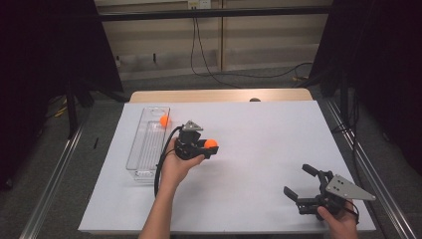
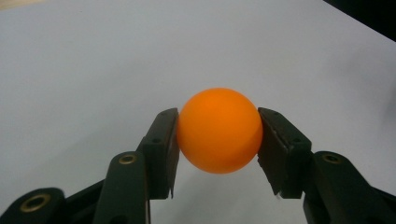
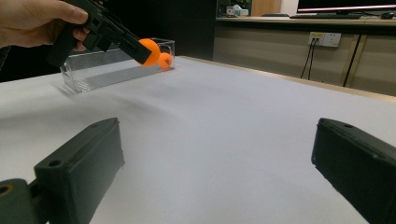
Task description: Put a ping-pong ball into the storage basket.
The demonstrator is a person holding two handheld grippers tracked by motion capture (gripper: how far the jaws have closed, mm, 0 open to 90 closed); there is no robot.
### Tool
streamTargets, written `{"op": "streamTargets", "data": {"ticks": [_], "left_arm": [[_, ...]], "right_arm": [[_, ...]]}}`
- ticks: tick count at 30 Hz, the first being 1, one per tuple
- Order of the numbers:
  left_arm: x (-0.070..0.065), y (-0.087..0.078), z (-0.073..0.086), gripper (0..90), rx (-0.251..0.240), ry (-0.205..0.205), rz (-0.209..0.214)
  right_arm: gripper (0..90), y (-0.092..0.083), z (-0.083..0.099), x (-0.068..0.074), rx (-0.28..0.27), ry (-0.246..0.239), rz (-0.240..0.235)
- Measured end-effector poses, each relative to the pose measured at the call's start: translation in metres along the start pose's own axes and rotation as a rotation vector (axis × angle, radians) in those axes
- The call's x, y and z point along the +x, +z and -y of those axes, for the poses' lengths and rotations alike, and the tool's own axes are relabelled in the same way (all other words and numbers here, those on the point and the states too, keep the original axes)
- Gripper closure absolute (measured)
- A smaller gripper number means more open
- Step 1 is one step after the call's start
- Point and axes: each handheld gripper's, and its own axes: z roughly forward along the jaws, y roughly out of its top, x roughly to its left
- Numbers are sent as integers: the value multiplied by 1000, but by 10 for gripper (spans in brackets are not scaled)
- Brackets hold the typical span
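Observation:
My left gripper (image 1: 211,147) is shut on an orange ball (image 1: 211,143), held above the white table surface (image 1: 259,139) just right of a clear plastic tray (image 1: 142,149). In the left gripper view both pads press the sides of the orange ball (image 2: 219,129). A second orange ball (image 1: 164,120) lies in the far end of the tray. My right gripper (image 1: 298,180) rests near the table's front right, jaws wide apart with nothing between them. The right gripper view shows the held ball (image 3: 148,51) in front of the second ball (image 3: 164,61) and the tray (image 3: 93,70).
White paper covers the table, with a wooden strip (image 1: 219,95) along the far edge. Cables (image 1: 209,69) trail on the floor beyond. Metal rails (image 1: 50,189) run along both sides of the table.

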Motion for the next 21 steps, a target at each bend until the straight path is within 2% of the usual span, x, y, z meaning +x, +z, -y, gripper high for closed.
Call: {"op": "streamTargets", "data": {"ticks": [21], "left_arm": [[9, -9, 2, 509, 1, -20, -21]], "right_arm": [[20, 1, 0, 1, 4, -2, -4]]}}
